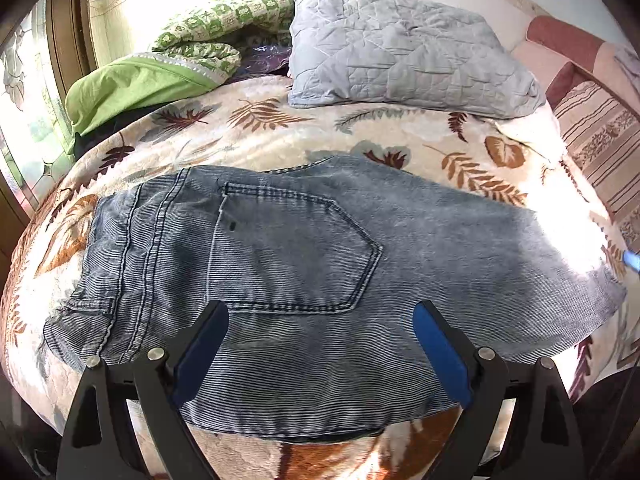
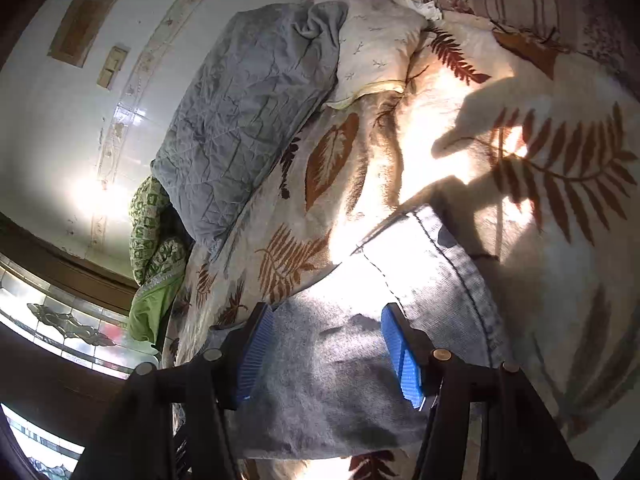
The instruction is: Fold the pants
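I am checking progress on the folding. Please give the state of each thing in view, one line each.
jeans: lying flat on the bed, back pocket up, folded over
left gripper: open, over the jeans
right gripper: open, over the jeans
blue quilt: bunched

We are in a bedroom of a home. A bed fills most of both views, covered by a cream plush blanket (image 1: 280, 136) printed with brown leaves and ferns. At its far side lie a quilted grey-blue pillow (image 1: 400, 52), a green patterned quilt (image 1: 200, 44) bunched up beside it, and striped cushions (image 1: 600, 148) in pink and brown (these sit at the bed's right edge). We also see a pale wall (image 2: 60, 120) with a decorative border strip, and a window (image 2: 68, 328) with leaded patterned glass in a dark wooden frame.
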Demonstrator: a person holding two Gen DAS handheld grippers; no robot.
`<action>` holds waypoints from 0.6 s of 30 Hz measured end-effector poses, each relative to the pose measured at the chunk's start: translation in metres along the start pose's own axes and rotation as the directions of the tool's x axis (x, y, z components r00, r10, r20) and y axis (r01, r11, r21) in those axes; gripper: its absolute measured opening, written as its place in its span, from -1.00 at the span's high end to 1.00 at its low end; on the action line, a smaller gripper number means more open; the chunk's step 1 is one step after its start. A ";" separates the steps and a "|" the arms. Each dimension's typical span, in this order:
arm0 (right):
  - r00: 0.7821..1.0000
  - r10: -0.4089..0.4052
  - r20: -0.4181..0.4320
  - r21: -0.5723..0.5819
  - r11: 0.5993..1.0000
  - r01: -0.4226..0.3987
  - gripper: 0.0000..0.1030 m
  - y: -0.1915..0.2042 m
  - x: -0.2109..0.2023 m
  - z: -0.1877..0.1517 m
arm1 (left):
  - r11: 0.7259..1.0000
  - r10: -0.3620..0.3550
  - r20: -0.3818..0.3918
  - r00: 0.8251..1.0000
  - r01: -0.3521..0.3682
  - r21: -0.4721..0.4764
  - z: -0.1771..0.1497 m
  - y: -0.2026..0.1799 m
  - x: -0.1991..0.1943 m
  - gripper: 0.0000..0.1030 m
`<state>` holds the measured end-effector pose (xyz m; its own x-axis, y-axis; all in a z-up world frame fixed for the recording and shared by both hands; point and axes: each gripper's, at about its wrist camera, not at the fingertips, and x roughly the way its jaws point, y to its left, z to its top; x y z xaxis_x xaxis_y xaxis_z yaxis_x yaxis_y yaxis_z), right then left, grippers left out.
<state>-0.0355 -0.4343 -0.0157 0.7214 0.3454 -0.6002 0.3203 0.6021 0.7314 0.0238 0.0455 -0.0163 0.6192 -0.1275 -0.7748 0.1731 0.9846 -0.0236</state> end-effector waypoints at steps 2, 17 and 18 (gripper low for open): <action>1.000 0.008 -0.004 0.102 0.995 -0.007 -0.17 -0.028 -0.021 -0.014 | 1.000 -0.019 0.000 1.000 0.019 -0.008 0.003 -0.008 0.001 -0.81; 0.999 -0.008 -0.053 0.345 0.938 0.026 -0.17 -0.095 0.002 -0.043 | 0.994 -0.093 -0.055 0.994 0.089 -0.069 0.018 -0.058 0.017 -0.81; 0.999 -0.019 -0.045 0.346 0.938 0.034 -0.17 -0.093 0.002 -0.043 | 0.993 -0.097 -0.060 0.993 0.093 -0.077 0.020 -0.062 0.020 -0.81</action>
<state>-0.0903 -0.4583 -0.0986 0.6867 0.3656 -0.6283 0.5369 0.3275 0.7775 0.0403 -0.0205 -0.0177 0.5522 -0.2154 -0.8054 0.1705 0.9748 -0.1438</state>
